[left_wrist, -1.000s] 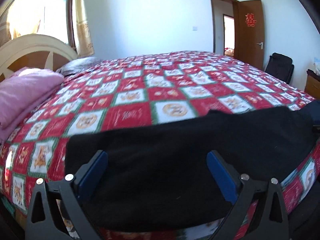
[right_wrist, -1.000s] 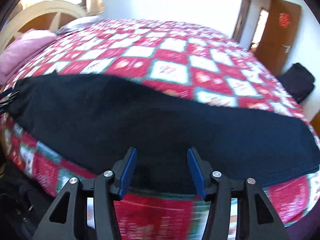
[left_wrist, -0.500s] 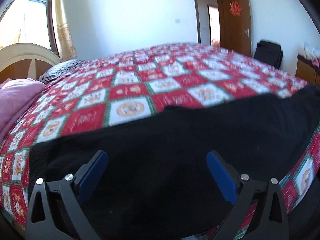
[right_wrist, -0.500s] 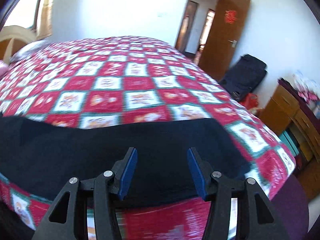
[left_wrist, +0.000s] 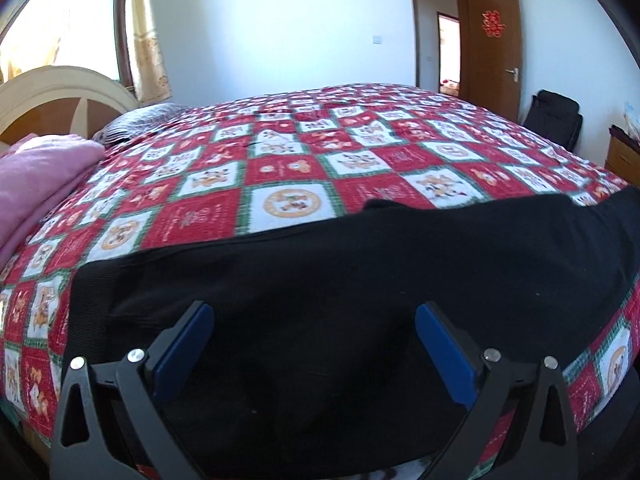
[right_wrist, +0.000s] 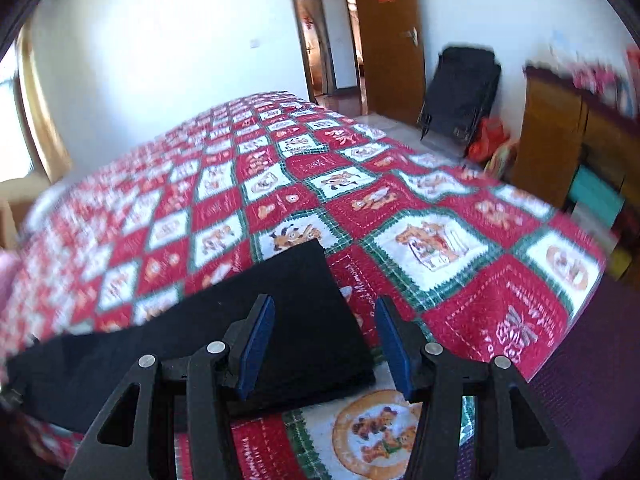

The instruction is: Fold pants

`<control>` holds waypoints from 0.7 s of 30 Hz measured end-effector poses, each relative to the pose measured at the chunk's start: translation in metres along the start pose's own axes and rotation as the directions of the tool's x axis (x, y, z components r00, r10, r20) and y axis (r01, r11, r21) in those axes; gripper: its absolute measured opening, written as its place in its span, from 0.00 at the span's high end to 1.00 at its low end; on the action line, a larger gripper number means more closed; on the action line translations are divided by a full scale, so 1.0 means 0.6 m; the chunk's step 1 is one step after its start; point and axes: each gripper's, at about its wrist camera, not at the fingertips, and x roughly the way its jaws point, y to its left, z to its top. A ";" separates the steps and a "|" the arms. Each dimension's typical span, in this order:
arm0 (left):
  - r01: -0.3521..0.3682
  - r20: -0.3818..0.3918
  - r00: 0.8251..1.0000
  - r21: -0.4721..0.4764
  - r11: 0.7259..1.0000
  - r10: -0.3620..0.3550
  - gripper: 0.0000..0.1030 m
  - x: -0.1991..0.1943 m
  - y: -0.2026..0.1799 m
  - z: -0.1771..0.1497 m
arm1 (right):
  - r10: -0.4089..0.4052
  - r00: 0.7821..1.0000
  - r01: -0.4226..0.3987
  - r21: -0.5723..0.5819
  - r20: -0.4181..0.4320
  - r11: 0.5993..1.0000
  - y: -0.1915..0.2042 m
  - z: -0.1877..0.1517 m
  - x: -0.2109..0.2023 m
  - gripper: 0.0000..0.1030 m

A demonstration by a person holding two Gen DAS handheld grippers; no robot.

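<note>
The right gripper point(right_wrist: 324, 336) has its jaws apart and grasps nothing; it hangs over the leg end of the black pants point(right_wrist: 208, 332), and the hem corner shows between its blue pads point(right_wrist: 256, 344) without touching them. The left gripper point(left_wrist: 312, 344) is also released, with jaws wide, above the waistband end of the pants point(left_wrist: 320, 304). The pants lie flat along the near edge of the bed, on the red patchwork quilt point(right_wrist: 440, 240), already doubled leg on leg, it seems. I judge that the step in hand is reaching for the hem. The next move calls for lowering the right gripper, pinching both layers at the hem, and carrying them toward the waistband.
</note>
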 end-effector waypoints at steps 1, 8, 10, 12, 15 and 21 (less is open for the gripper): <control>-0.004 -0.005 1.000 -0.003 1.000 0.004 0.00 0.002 0.002 -0.001 | 0.011 1.000 -0.011 0.009 -0.009 1.000 -0.003 -0.001 0.000 0.47; -0.036 -0.019 0.999 0.001 0.999 0.036 0.00 0.013 0.011 -0.010 | -0.008 0.997 0.012 0.053 -0.074 0.999 -0.027 -0.008 0.028 0.48; -0.037 -0.023 0.999 0.006 0.999 0.038 0.00 0.014 0.010 -0.011 | -0.005 0.997 0.009 0.056 -0.079 0.998 -0.027 -0.010 0.027 0.48; -0.035 -0.023 0.999 0.012 0.999 0.035 0.00 0.014 0.008 -0.011 | 0.037 0.995 -0.031 0.068 -0.093 0.997 -0.021 -0.010 0.024 0.51; -0.026 -0.031 0.999 0.004 1.000 0.026 0.00 0.017 0.010 -0.013 | 0.078 0.991 -0.070 0.078 -0.108 0.995 -0.014 -0.016 0.029 0.57; -0.015 -0.042 0.999 -0.010 1.000 0.015 0.00 0.019 0.012 -0.014 | 0.110 0.991 -0.099 0.134 -0.081 0.986 -0.039 -0.022 0.042 0.72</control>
